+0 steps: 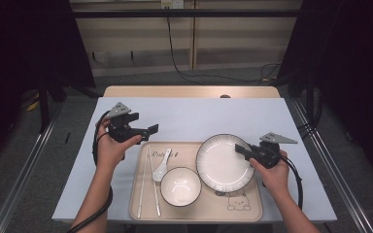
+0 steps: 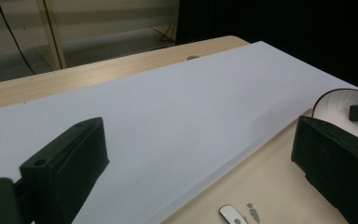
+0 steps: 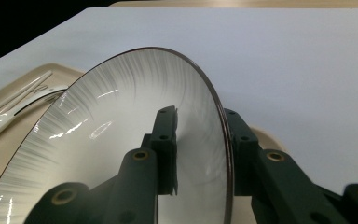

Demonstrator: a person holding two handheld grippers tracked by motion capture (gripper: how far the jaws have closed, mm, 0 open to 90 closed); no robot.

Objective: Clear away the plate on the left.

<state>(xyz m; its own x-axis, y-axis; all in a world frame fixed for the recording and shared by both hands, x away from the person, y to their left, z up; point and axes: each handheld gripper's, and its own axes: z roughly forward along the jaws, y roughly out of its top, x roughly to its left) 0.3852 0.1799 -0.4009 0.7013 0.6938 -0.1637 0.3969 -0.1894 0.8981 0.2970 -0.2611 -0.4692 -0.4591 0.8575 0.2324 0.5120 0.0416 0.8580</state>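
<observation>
A white plate (image 1: 223,162) with a dark rim lies at the right of a beige tray (image 1: 245,206) and overlaps the tray's far edge. My right gripper (image 1: 240,149) is shut on the plate's right rim. In the right gripper view the rim of the plate (image 3: 121,121) runs between the two jaws of that gripper (image 3: 200,135). My left gripper (image 1: 153,128) hovers over the tray's far left corner. It stands open, jaws wide apart, with only mat and tray between them (image 2: 200,168).
On the tray sit a white bowl (image 1: 180,186), a white spoon (image 1: 161,165) and a pair of chopsticks (image 1: 148,182). A pale mat (image 1: 199,116) covers the wooden table. The plate's edge (image 2: 340,100) and the spoon's handle tip (image 2: 233,214) show in the left gripper view.
</observation>
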